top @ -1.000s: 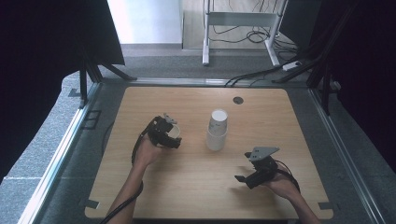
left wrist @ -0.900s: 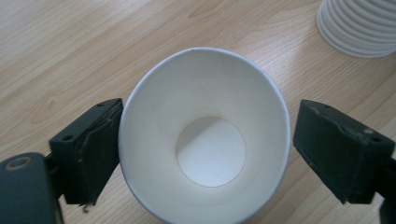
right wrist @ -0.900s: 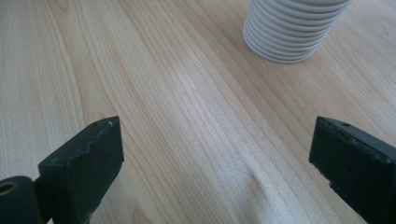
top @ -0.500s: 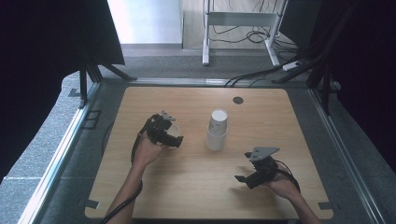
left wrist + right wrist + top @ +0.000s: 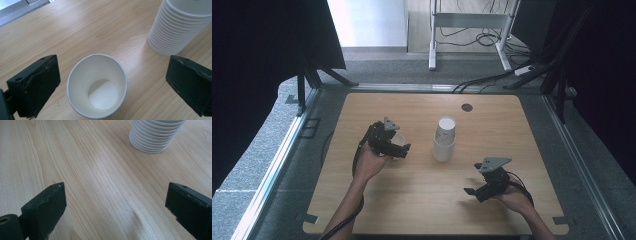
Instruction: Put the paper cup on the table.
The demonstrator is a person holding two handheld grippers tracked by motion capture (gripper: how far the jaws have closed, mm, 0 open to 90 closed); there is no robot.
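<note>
— Paper, thin and white: the single open-topped paper cup (image 5: 97, 86) stands upright on the light wooden table (image 5: 412, 200), between the jaws of the left gripper (image 5: 110, 85). How does it handle, in your opinion?

— Very light, probably, and soft at the wall. A strong squeeze can dent it or make the round mouth oval. The rolled rim looks like the stiffest part, so the pads should take the wall just under the rim, on two opposite sides.

— Does the left gripper hold it now?

— No. Its jaws have just been opening and now stand wide, with a clear gap to the cup on each side. The cup rests free on the table.

— And the tall white stack of nested paper cups (image 5: 444, 140)?

— It stands upright near the middle of the table, well apart from the single cup. Being heavier, it is steadier, but it can tip if pushed high.

— The right gripper (image 5: 472, 190)?

— Open wide too, over bare wood, holding nothing, with the stack farther ahead of it.
</note>
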